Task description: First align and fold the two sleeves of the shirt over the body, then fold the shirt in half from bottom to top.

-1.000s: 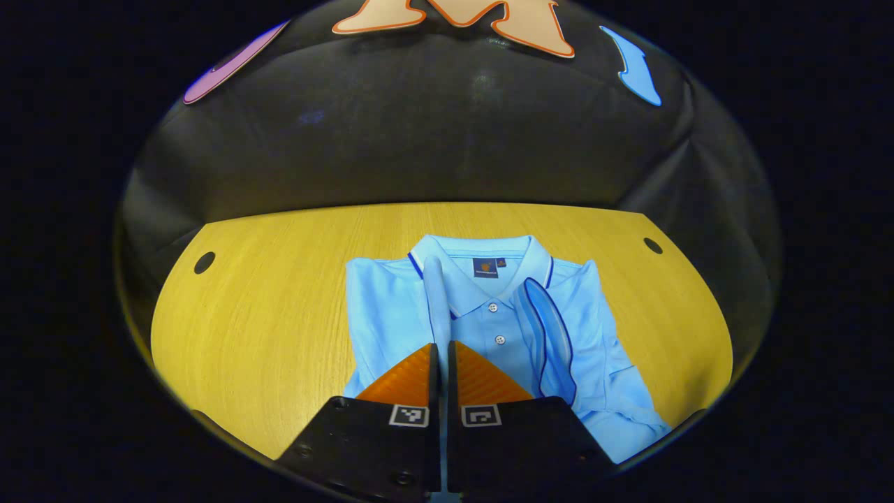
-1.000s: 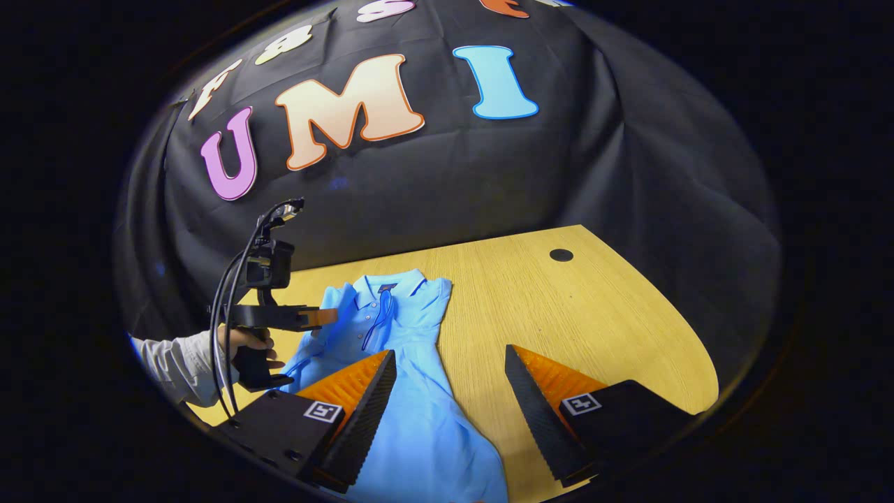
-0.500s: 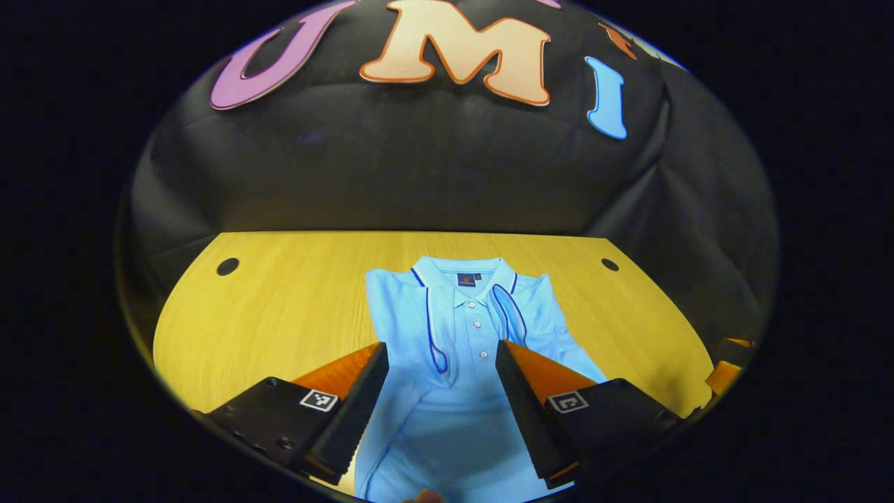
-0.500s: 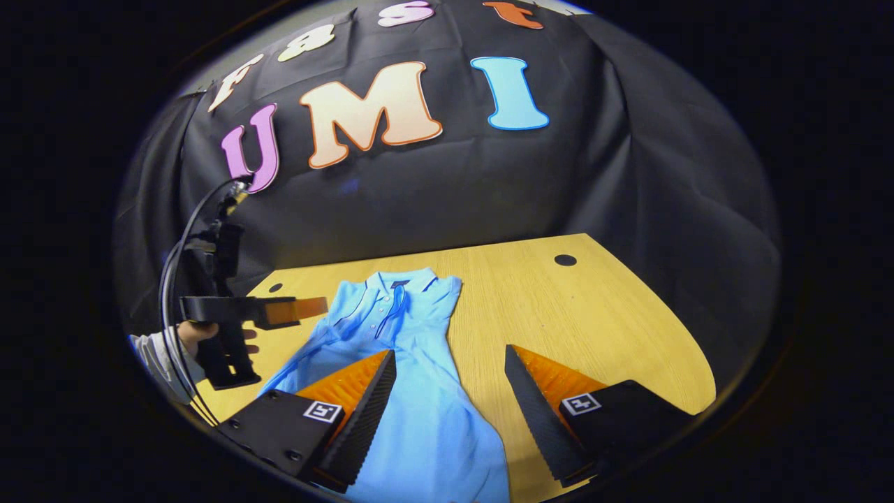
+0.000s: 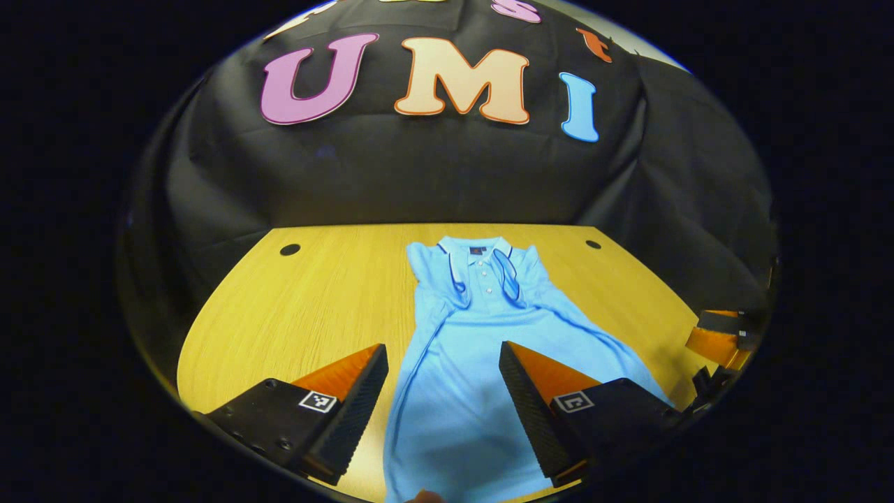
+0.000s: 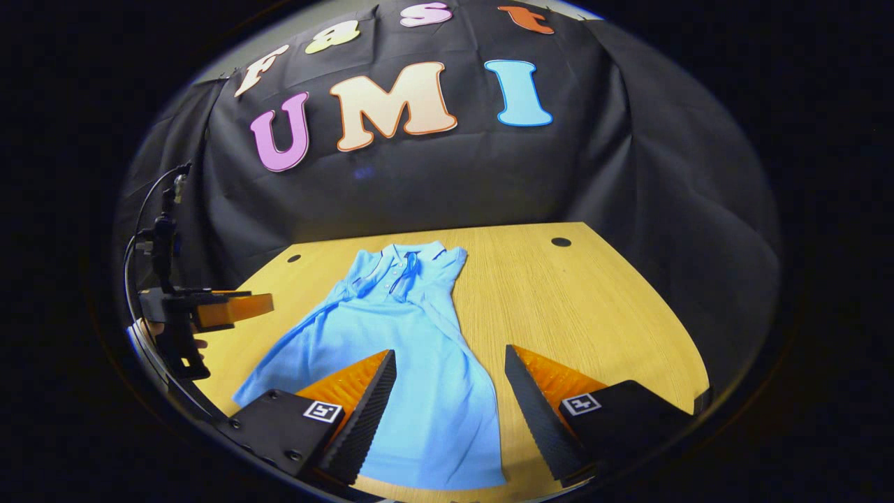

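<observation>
At the bottom of the left gripper view, the left gripper point(image 5: 441, 391) has its jaws spread wide with nothing between them, poised above the lower part of the shirt point(image 5: 475, 363). At the bottom of the right gripper view, the right gripper point(image 6: 450, 398) likewise has its jaws wide and empty, over the shirt's lower right side near the hem point(image 6: 433, 482). The light blue shirt lies face up and lengthwise on the tabletop point(image 5: 314, 300), its hem toward the bottom of each frame and its collar point(image 5: 476, 246) toward the middle, near the far edge. Both sleeves point(image 5: 455, 279) already appear folded inward over the chest, their dark-trimmed cuffs lying either side of the button placket, so the sleeve step looks done, and the step in hand is judged to be the bottom-to-top fold. At the left edge of the right gripper view, the left gripper shows from the side, held by a hand point(image 6: 150, 330) clear of the cloth. The next move calls for bringing each gripper down to a hem corner, pinching only the cloth there, then lifting both corners evenly and carrying them toward the collar so the fold stays square and the sleeves remain tucked. Farther back, round holes point(image 5: 289, 249) mark the tabletop before the dark cloth wall.
</observation>
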### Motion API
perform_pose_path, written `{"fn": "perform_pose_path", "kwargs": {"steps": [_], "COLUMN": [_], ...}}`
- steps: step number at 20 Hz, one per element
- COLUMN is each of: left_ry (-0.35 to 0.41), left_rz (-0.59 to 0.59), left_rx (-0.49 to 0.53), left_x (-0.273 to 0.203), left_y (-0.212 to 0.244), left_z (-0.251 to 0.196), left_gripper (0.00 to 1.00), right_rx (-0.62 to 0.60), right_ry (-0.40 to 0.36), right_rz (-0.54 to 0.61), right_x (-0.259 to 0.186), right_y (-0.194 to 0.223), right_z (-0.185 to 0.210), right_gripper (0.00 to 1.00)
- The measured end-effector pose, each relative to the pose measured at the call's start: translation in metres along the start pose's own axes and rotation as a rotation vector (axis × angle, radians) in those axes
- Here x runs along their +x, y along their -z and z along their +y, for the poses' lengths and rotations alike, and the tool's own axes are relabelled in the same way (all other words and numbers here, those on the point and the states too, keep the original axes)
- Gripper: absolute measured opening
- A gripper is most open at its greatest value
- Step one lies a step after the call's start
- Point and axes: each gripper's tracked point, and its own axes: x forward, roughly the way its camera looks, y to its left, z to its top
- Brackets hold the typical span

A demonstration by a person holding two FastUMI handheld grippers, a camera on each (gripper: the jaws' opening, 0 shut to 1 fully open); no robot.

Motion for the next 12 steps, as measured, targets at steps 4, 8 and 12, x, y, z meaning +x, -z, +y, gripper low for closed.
{"fn": "perform_pose_path", "kwargs": {"steps": [4,8,12], "left_ry": [-0.020,-0.022,-0.043], "left_rz": [0.093,0.164,0.224], "left_rx": [-0.043,-0.080,-0.037], "left_x": [-0.030,-0.046,-0.048], "left_y": [0.059,0.106,0.143], "left_z": [0.013,0.015,0.018], "left_gripper": [0.96,0.96,0.97], "right_rx": [-0.029,-0.047,-0.091], "right_ry": [0.036,0.071,0.099], "right_rz": [0.062,0.117,0.189], "right_x": [-0.019,-0.029,-0.030], "right_y": [0.043,0.082,0.117], "right_z": [-0.013,-0.024,-0.031], "right_gripper": [0.98,0.98,0.93]}}
